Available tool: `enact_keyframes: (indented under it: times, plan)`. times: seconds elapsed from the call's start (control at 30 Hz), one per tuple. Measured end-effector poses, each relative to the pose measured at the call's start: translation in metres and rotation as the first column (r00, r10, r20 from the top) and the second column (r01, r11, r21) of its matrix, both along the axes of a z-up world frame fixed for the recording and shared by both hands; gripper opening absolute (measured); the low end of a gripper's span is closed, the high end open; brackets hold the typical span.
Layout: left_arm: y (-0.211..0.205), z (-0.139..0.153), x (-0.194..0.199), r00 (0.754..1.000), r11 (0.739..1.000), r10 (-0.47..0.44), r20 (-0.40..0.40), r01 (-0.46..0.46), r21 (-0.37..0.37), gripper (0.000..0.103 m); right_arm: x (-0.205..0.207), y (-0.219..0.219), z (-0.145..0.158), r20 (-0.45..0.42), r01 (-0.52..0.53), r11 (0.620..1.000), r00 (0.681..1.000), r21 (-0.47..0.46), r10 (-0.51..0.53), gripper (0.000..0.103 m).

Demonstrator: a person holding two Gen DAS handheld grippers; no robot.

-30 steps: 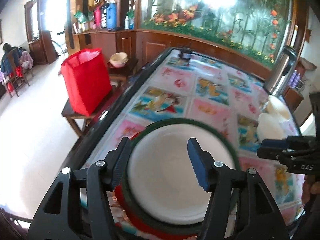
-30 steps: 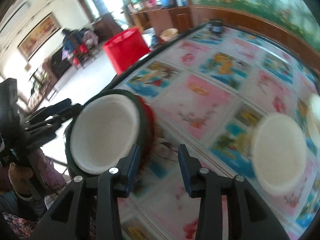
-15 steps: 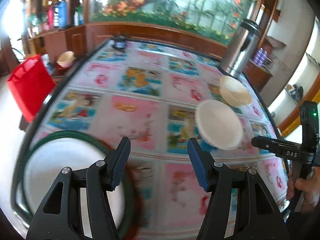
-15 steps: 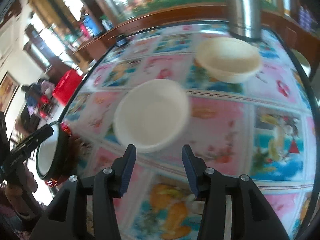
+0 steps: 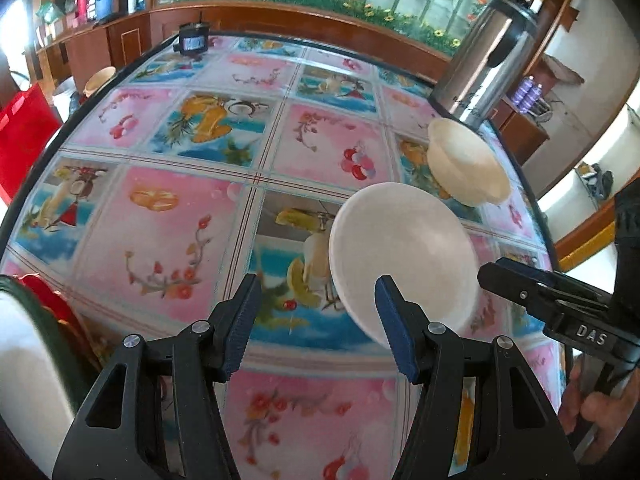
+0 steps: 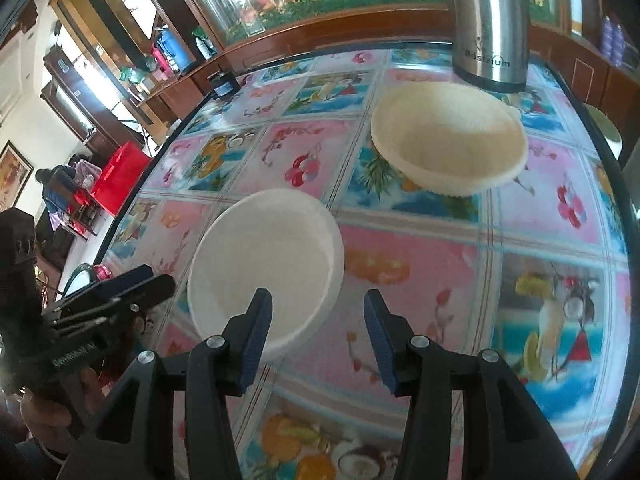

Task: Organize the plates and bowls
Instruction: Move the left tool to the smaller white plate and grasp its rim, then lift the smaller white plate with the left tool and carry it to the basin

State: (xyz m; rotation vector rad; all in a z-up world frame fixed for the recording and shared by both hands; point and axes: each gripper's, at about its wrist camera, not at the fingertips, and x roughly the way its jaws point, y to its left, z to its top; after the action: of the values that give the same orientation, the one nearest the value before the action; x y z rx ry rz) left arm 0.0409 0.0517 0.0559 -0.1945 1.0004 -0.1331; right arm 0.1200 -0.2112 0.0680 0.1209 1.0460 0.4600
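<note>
A white bowl [image 5: 400, 256] [image 6: 264, 264] stands on the fruit-patterned table [image 5: 168, 220]. Behind it, to the right, is a cream bowl [image 5: 464, 160] [image 6: 448, 136]. My left gripper [image 5: 316, 320] hangs open over the table, its right finger in front of the white bowl's near rim. My right gripper [image 6: 316, 336] is also open, with its left finger over that bowl's near edge and no pad pressing on it. Each gripper shows in the other's view: the right one [image 5: 540, 292], the left one [image 6: 120, 292]. A green-rimmed plate [image 5: 24, 360] [image 6: 80, 276] lies at the table's left end.
A steel thermos [image 5: 488, 52] [image 6: 488, 20] stands just behind the cream bowl. A small black device [image 5: 192, 40] sits at the table's far edge. Beside the table on the left is a red bag [image 5: 20, 140]. A wooden cabinet runs along the back.
Both grippers swung right, away from the green-rimmed plate and up to the white bowl. The right jaws stand a little wider than a second ago. The left jaws are unchanged.
</note>
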Motion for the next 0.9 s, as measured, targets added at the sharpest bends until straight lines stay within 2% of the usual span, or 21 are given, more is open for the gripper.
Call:
enact_keyframes:
  times: [0.13,0.27,0.47,0.53,0.6,0.77,0.9]
  plan:
    - [-0.003,-0.011,0.015,0.999,1.0,0.017,-0.032,-0.018,-0.024,0.06,0.012,0.005,-0.008,-0.012,-0.005,1.0,1.0,0.001,0.005,0.048]
    - [-0.008,-0.023,0.027,0.998,1.0,0.017,-0.058,-0.018,-0.017,0.06,0.019,0.009,-0.016,-0.022,-0.022,1.0,1.0,-0.015,0.022,0.046]
    - [-0.013,-0.041,0.037,0.997,1.0,0.005,-0.074,-0.006,-0.007,0.058,0.019,0.008,-0.024,-0.043,-0.045,0.998,0.998,-0.04,0.043,0.031]
    - [-0.016,-0.043,0.037,0.998,1.0,-0.011,-0.067,0.01,-0.006,0.031,0.018,0.008,-0.025,-0.047,-0.055,0.998,0.997,-0.044,0.053,0.027]
    - [-0.019,-0.044,0.038,0.996,0.999,-0.038,-0.08,0.036,-0.032,0.016,0.018,0.009,-0.025,-0.052,-0.068,0.997,0.996,-0.027,0.067,0.026]
    - [-0.021,-0.044,0.037,0.996,0.998,-0.043,-0.082,0.039,-0.04,0.013,0.015,0.016,-0.02,-0.041,-0.088,0.995,0.996,-0.055,0.085,0.021]
    - [-0.02,-0.033,0.031,0.997,0.998,-0.042,-0.06,0.04,-0.04,0.013,0.009,0.019,-0.013,-0.028,-0.096,0.993,0.995,-0.07,0.094,0.021]
